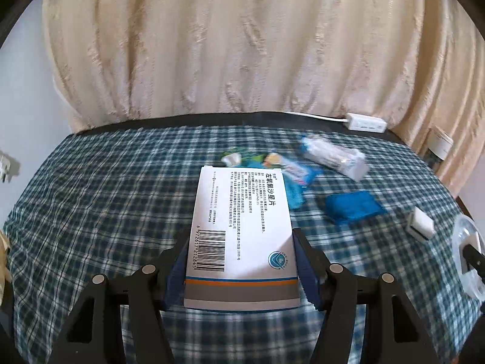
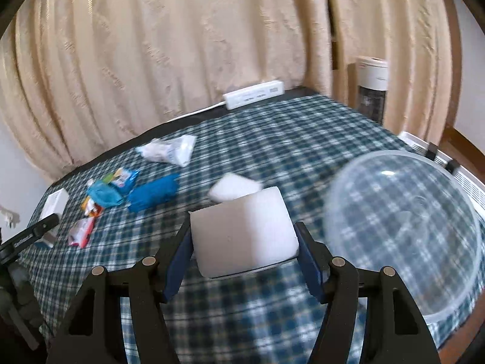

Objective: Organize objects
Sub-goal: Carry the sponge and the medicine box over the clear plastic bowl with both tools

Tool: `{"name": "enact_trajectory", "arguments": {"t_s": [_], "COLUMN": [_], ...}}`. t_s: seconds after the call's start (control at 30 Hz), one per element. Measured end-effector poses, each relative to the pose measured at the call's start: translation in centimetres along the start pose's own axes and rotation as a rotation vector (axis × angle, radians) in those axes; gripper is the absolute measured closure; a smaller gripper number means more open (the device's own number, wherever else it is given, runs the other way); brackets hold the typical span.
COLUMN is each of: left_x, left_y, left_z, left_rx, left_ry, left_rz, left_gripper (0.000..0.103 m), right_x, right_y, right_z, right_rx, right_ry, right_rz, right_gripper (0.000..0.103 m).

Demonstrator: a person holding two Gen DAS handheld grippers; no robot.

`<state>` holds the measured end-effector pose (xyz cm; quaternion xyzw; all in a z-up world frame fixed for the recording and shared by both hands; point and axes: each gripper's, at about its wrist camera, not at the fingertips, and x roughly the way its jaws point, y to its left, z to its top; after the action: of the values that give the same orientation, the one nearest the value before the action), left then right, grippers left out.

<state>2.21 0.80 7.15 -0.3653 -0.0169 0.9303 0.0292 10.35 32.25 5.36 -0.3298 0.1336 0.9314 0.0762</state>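
In the left wrist view my left gripper (image 1: 241,242) is shut on a white medicine box (image 1: 242,212) with a barcode and printed text, held above the checked cloth (image 1: 106,197). Its blue pads press on the box's two long sides. In the right wrist view my right gripper (image 2: 244,236) is shut on a white block (image 2: 242,230), also off the cloth. A clear plastic bowl (image 2: 403,230) stands just right of it. A second white block (image 2: 235,186) lies on the cloth behind the held one. The left gripper's finger (image 2: 36,230) and the medicine box (image 2: 54,201) show at the left edge.
A blue packet (image 2: 153,192), small snack packets (image 2: 112,188) and a white wrapped tube pack (image 2: 168,148) lie on the cloth. A white power strip (image 2: 254,94) sits at the table's far edge below the beige curtain (image 2: 151,45). A white appliance (image 2: 371,85) stands at the right.
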Motion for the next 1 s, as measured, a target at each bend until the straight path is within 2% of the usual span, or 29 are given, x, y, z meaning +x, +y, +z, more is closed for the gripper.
{"name": "enact_trajectory", "arguments": {"t_s": [0.33, 0.7, 1.0], "left_x": [-1.9, -2.2, -2.3], "left_y": [-6.4, -14.3, -19.9], "left_z": [0.4, 0.4, -0.2], "left_rx": [0.112, 0.235, 0.329], "left_ry": [-0.014, 0.016, 0.026], "left_rz": [-0.076, -0.184, -0.228], "left_gripper": [0.037, 0.037, 0.037], "right_x": [-2.2, -3.8, -4.1], "right_y": [-6.9, -14.4, -18.1], "right_z": [0.1, -0.4, -0.7], "right_rx": [0.1, 0.196, 0.232], "right_ry": [-0.047, -0.069, -0.077], "right_rz": [-0.08, -0.17, -0.197], "right_gripper": [0.037, 0.037, 0.037]}}
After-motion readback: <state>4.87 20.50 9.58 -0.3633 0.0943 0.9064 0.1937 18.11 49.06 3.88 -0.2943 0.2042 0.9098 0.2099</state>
